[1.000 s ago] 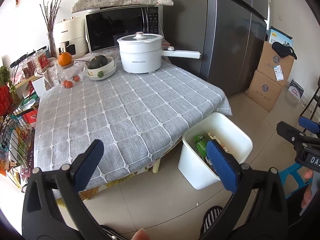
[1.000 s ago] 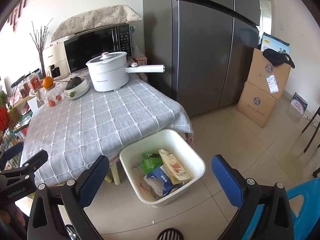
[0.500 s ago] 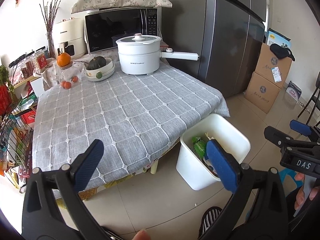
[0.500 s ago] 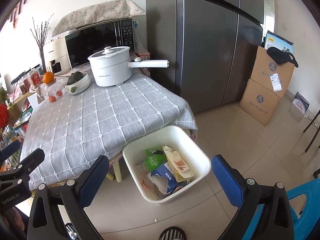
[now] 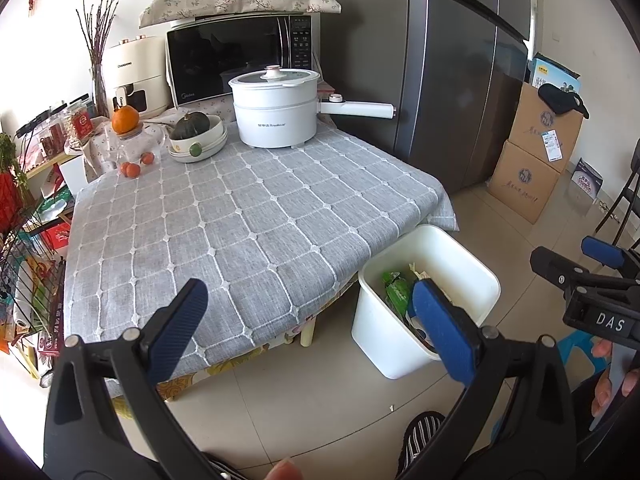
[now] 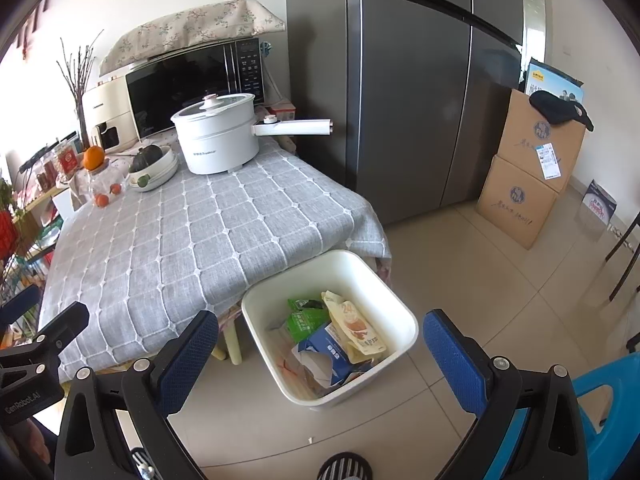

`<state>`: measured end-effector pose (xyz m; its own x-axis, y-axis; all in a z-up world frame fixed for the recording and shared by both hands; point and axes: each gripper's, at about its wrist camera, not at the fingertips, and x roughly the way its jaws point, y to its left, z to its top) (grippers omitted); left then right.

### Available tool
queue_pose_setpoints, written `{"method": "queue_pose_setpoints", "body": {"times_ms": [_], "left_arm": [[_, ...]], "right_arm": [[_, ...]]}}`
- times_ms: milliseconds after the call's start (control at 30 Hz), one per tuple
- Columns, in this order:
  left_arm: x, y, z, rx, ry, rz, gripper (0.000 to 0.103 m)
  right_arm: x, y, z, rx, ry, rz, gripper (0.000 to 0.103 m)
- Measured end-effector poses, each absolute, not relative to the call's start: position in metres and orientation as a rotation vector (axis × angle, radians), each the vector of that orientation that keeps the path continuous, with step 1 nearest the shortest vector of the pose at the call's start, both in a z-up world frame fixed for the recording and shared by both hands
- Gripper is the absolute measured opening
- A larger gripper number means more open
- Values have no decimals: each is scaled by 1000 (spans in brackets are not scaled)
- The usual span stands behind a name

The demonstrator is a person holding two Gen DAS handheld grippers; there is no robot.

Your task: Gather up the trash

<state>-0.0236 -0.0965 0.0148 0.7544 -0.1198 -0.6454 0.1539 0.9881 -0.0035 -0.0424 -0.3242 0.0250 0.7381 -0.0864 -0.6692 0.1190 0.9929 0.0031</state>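
Below centre of the right wrist view, on the floor against the corner of the surface (image 6: pixel 192 240), stood one white bin (image 6: pixel 400 316). Held inside it: two green packets (image 6: pixel 306 318), one cream pouch with a red print (image 6: pixel 354 326), one blue-and-white carton (image 6: pixel 330 354), plus crumpled paper beneath, too jumbled to count. Judged as light, soft and crushable throughout; foil and film likely slippery, so best pinched at a flat edge or sealed seam rather than across the bulge. Carton judged stiffer, best taken across a folded corner. Bin itself judged rigid and light, best gripped at the rim of one wall.

Seen at lower centre of each view: left gripper (image 5: pixel 308 312) spread wide and empty; right gripper (image 6: pixel 320 344) likewise spread wide, pinching nothing, framing the bin from above. Also seen at the right edge of the left wrist view, the right gripper from the side, with a person's fingers (image 5: pixel 604 388) below it.

Counted on the grey checked cloth, upper left of the frames: one white electric pot (image 6: pixel 218 142) with a long handle, one bowl (image 6: pixel 158 170) holding one dark squash, one orange (image 6: pixel 94 157) atop one glass jar. No loose trash found on the cloth. Only one tiny white scrap (image 6: pixel 309 438) noted on the floor tiles, below the bin. Collection judged essentially complete.
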Motion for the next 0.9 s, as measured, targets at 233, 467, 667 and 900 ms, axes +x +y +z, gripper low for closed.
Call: {"method": "queue_pose_setpoints", "body": {"times_ms": [233, 467, 667, 900], "left_arm": [[-23, -97, 14, 45, 705, -148, 102], [-23, -97, 14, 43, 709, -149, 102], [-22, -97, 13, 45, 716, -154, 102], [-22, -95, 12, 42, 719, -154, 102]], "right_arm": [[-42, -324, 25, 46, 732, -113, 103], [-42, -325, 25, 47, 732, -112, 103], [-43, -325, 25, 47, 733, -113, 103], [-42, -325, 25, 46, 732, -111, 103]]}}
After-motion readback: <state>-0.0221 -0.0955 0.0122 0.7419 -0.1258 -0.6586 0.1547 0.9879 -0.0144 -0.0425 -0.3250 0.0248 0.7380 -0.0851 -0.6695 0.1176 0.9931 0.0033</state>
